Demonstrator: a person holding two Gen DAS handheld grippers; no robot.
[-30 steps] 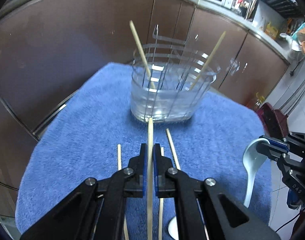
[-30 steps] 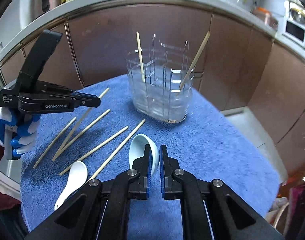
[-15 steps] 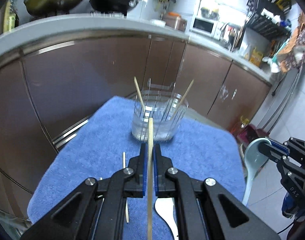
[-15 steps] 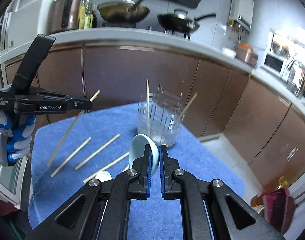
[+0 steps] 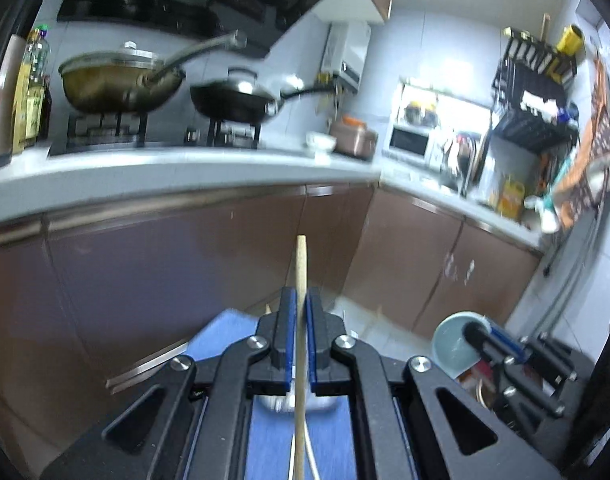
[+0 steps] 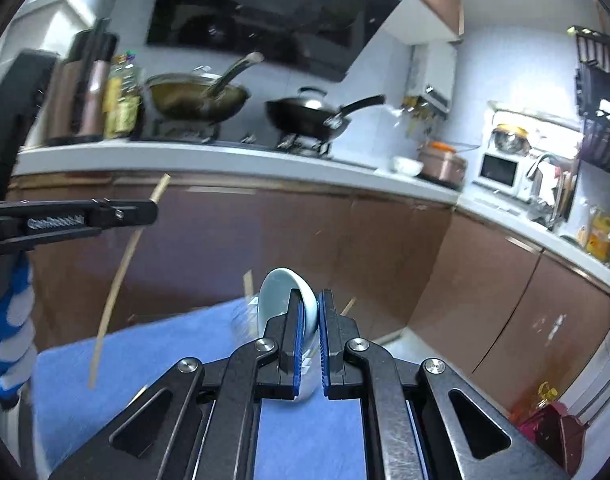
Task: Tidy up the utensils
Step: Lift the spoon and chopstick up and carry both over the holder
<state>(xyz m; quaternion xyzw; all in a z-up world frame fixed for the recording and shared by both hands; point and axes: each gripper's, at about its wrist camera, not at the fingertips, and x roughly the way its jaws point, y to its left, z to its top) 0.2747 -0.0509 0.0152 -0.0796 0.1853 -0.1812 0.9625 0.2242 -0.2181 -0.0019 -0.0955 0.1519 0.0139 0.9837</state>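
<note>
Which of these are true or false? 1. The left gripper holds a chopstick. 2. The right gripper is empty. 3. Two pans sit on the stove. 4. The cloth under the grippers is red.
1. True: the left gripper is shut on a wooden chopstick.
2. False: the right gripper grips a pale blue spoon.
3. True: a wok and a black pan sit on the stove.
4. False: the cloth is blue.
</note>
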